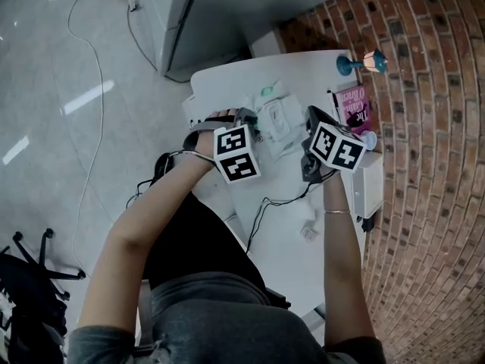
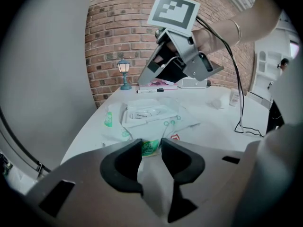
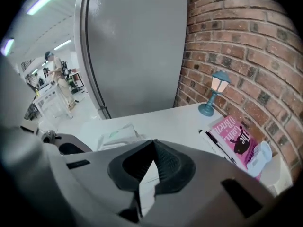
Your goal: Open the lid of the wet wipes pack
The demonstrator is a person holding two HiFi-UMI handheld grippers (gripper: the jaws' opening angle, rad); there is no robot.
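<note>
The white bench point(image 1: 303, 256) is narrow, with a rounded far end. Its right edge runs along a red brick wall point(image 1: 432, 127), and its left edge drops to open grey glossy floor point(image 1: 61, 127). A tall grey cabinet point(image 3: 137, 46) stands just past the far end. The soft white wet wipes pack point(image 2: 175, 122) with green print lies on the far left part of the bench, close to the left edge. Its white plastic flip lid point(image 2: 144, 113) lies flat on top. The left claw point(image 2: 151, 145) has its 2 dark pads pressed on the pack's near edge, where a strip of green print is pinched between them. The right claw point(image 3: 152, 144) is fully closed with nothing in it and hangs above the pack's right side, clear of the lid. Bare bench lies open to the right of the pack and along the near stretch, which is crossed only by a thin black cable point(image 1: 261, 211). Against the wall stand a small blue-footed lantern lamp point(image 1: 364, 62) and a pink book point(image 1: 354, 106) with a black-and-white marker pen point(image 3: 215, 143) just beside it. Nearer along the wall sits a white box point(image 1: 370, 184).
</note>
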